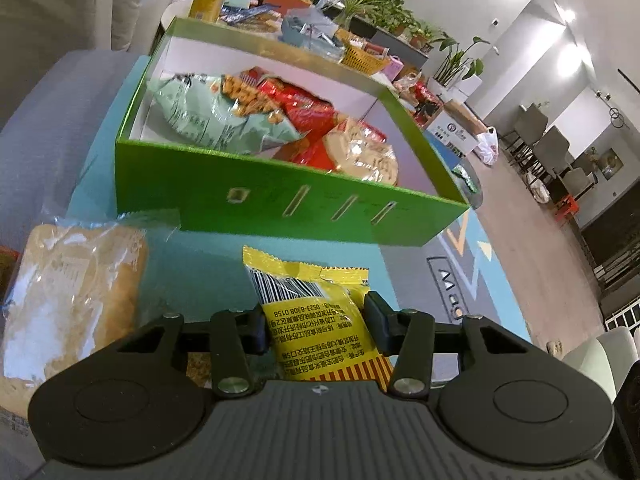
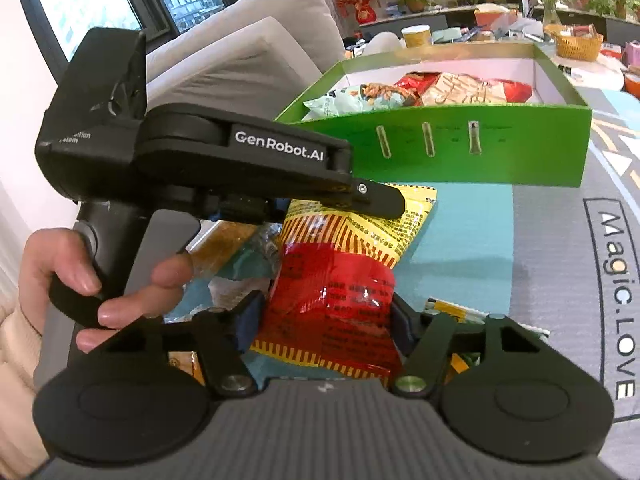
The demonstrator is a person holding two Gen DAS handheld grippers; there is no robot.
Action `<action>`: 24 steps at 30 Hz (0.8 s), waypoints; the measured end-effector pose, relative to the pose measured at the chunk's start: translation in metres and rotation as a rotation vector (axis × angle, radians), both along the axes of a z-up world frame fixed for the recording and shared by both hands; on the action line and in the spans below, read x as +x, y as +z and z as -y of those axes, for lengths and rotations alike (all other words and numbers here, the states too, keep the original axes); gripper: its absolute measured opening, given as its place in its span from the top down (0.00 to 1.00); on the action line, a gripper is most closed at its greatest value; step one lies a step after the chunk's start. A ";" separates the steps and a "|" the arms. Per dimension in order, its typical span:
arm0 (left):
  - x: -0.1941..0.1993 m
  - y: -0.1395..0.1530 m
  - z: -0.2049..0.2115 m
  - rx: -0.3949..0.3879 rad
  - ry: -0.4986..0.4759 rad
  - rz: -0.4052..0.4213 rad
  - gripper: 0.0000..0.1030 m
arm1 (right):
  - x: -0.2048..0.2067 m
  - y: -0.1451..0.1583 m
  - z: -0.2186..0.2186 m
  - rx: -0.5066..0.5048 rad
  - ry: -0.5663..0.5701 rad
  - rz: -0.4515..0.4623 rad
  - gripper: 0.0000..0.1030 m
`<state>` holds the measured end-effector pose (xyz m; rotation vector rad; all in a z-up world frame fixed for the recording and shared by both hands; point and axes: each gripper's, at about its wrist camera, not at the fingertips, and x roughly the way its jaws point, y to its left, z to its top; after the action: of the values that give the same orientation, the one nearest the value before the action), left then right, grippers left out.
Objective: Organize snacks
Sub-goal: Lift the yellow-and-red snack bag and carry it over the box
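- Left tongs (image 1: pixel 314 322): black two-finger unit, jaws closed on a yellow foil snack packet (image 1: pixel 320 312) printed with a barcode; in the right wrist view the same tongs (image 2: pixel 384 202) press on that yellow packet (image 2: pixel 400 224) from the side, with a bare hand (image 2: pixel 100 280) on the grey handle.
- Right tongs (image 2: pixel 326 320): black two-finger unit, jaws closed on a red and yellow striped plastic snack packet (image 2: pixel 332 312), which overlaps the near end of the yellow packet.
- Green open-top cardboard box (image 1: pixel 280 208): white inside, slots in its near wall, stands just beyond both packets; holds a pale green crisp bag (image 1: pixel 208 116), red packets (image 1: pixel 308 108) and a clear-wrapped round biscuit pack (image 1: pixel 360 156).
- Clear plastic bag of tan crumbly cake (image 1: pixel 72 300): lies left of the left tongs, outside the box.
- Teal and grey printed mat (image 2: pixel 560 260): lies under the box and the packets; lettering reads "Magic.LOVE".
- Yellow woven basket (image 2: pixel 576 44): far behind the box, among clutter.
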<state>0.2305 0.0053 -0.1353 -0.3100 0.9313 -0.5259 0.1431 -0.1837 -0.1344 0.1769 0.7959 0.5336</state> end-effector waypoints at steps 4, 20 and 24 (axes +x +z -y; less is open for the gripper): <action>0.000 0.006 -0.001 -0.004 0.000 0.014 0.59 | -0.001 0.005 0.002 0.000 -0.001 0.017 0.39; 0.004 0.037 0.001 -0.018 -0.003 0.085 0.60 | 0.002 0.025 0.005 -0.017 0.007 0.088 0.39; 0.009 0.044 0.002 -0.026 0.000 0.097 0.60 | 0.005 0.030 0.006 -0.028 0.010 0.109 0.39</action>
<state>0.2392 0.0029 -0.0909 -0.3059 0.8312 -0.5487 0.1483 -0.1894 -0.1048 0.1171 0.6980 0.5370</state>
